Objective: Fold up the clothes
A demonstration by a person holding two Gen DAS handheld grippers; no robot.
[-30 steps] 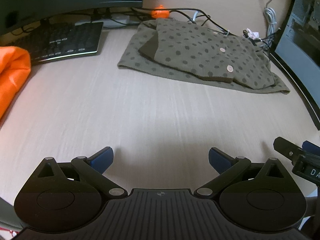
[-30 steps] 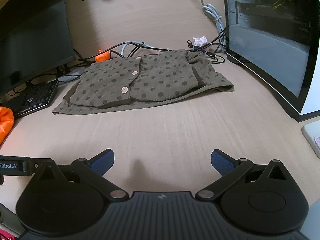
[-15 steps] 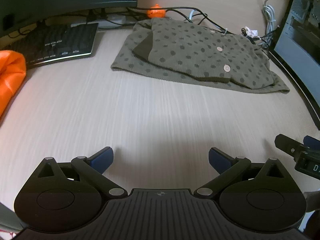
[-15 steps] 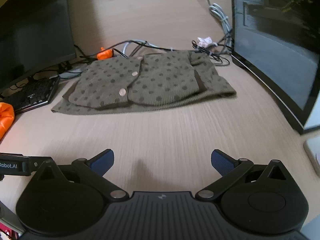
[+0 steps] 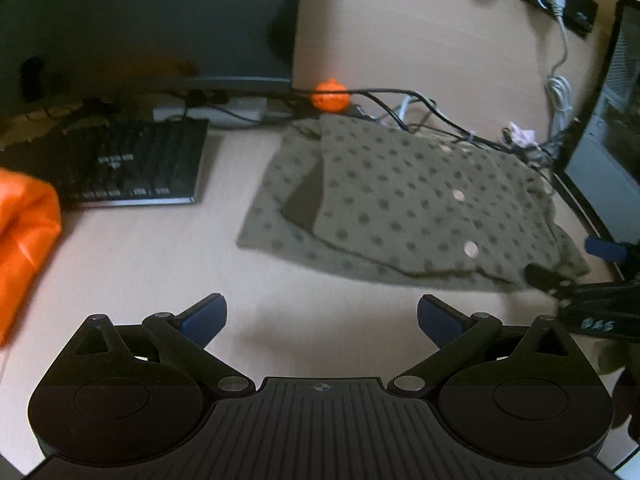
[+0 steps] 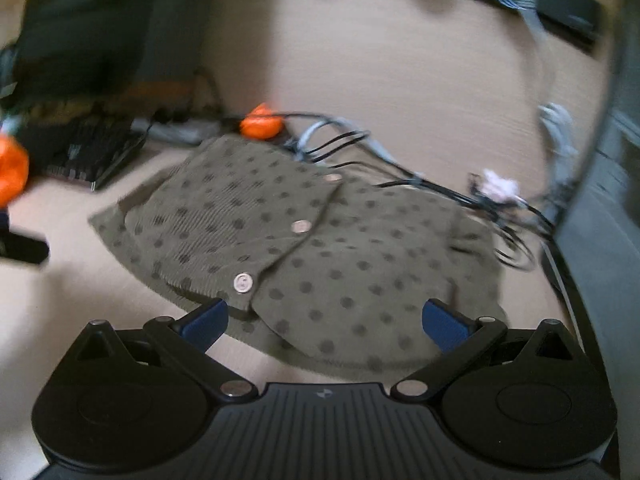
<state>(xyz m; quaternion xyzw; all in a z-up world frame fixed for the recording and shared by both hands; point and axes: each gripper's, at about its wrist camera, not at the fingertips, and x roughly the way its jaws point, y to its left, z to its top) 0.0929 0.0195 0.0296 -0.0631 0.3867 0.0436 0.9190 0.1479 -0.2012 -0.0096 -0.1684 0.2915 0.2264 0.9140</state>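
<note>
An olive polka-dot cardigan (image 5: 404,204) with pale buttons lies partly folded on the light wooden desk (image 5: 140,264). My left gripper (image 5: 322,316) is open over bare desk, a short way in front of the cardigan's near left hem. My right gripper (image 6: 325,320) is open too, hovering over the cardigan (image 6: 320,248) at its near hem, with its blue fingertips (image 6: 206,320) on either side of the cloth. The right gripper (image 5: 600,280) also shows at the right edge of the left wrist view, by the garment's right corner.
A black keyboard (image 5: 120,164) and a dark monitor (image 5: 140,20) stand at the back left. Orange fabric (image 5: 24,248) lies at the far left. Cables (image 6: 420,168) and a small orange object (image 5: 330,96) sit behind the cardigan. A dark computer case (image 5: 608,136) is on the right.
Both grippers have moved forward toward the cardigan. The right one now reaches over its near hem; both stay open. The views are blurred by motion.
</note>
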